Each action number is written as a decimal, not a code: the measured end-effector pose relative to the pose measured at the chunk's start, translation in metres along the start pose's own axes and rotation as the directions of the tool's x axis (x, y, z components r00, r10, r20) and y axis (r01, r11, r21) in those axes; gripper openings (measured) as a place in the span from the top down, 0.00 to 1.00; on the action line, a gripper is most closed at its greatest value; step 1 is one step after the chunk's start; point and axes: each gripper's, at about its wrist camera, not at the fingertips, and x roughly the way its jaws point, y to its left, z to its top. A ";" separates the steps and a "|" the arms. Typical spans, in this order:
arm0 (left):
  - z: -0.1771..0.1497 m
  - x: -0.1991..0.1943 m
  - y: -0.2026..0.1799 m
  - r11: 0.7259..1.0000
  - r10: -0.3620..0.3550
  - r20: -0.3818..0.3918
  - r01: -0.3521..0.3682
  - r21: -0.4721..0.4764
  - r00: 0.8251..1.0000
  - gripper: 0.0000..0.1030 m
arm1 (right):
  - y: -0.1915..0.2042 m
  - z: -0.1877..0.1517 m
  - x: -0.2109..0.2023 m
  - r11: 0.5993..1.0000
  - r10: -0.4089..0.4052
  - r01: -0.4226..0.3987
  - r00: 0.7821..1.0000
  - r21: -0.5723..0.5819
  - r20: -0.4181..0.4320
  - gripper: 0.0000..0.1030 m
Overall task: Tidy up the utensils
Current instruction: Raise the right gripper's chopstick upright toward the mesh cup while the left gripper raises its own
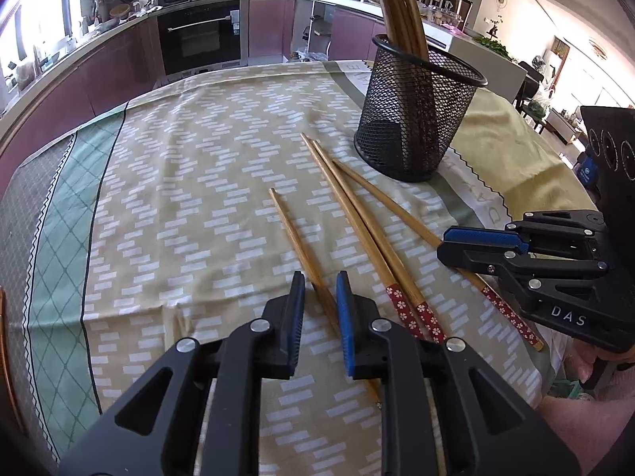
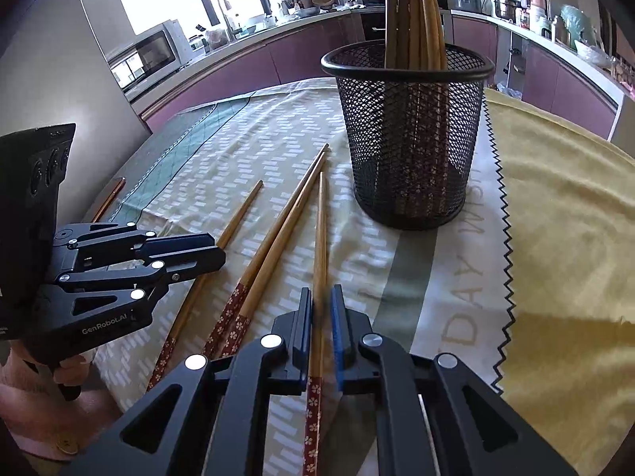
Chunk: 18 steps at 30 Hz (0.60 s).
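Observation:
Four bamboo chopsticks with red flowered ends lie on the patterned tablecloth. My left gripper (image 1: 321, 297) is low over the leftmost chopstick (image 1: 293, 234), which runs between its blue pads with a gap on both sides, so it is open. My right gripper (image 2: 320, 301) straddles the rightmost chopstick (image 2: 320, 230) the same way, with a thin gap at the blue pad, open. Between them lies a touching pair (image 1: 349, 206). Beyond stands a black mesh basket (image 1: 416, 119) holding several upright chopsticks (image 1: 397, 0). Each gripper shows in the other's view: right gripper (image 1: 443, 245), left gripper (image 2: 218, 252).
A yellow cloth (image 2: 563, 198) covers the table to the right of the basket (image 2: 408, 139). The table's edge curves round behind it, with purple kitchen cabinets (image 1: 119, 63) beyond. A person's hand (image 2: 67, 373) grips the left tool's handle.

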 end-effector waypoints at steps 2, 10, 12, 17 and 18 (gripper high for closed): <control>0.002 0.001 0.001 1.000 -0.005 -0.004 0.005 -0.002 1.000 0.81 | 0.003 0.004 0.003 1.000 -0.013 0.013 1.000 -0.017 0.003 0.81; 0.010 0.008 0.000 1.000 0.017 -0.007 -0.017 -0.001 1.000 0.85 | 0.010 0.012 0.012 0.994 -0.073 0.074 0.997 -0.076 0.019 0.89; 0.012 0.008 0.001 1.000 0.010 -0.006 -0.010 -0.018 1.000 0.88 | 0.006 0.012 0.012 0.997 -0.051 0.052 0.999 -0.052 0.019 0.94; 0.011 0.007 0.004 0.999 0.013 0.005 -0.012 -0.047 1.000 0.90 | -0.005 0.009 0.003 1.000 -0.009 0.009 0.999 -0.002 0.032 0.95; 0.011 0.006 0.004 0.999 0.014 0.006 -0.013 -0.048 1.000 0.91 | -0.006 0.009 0.000 1.000 0.003 -0.003 0.999 0.005 0.039 0.95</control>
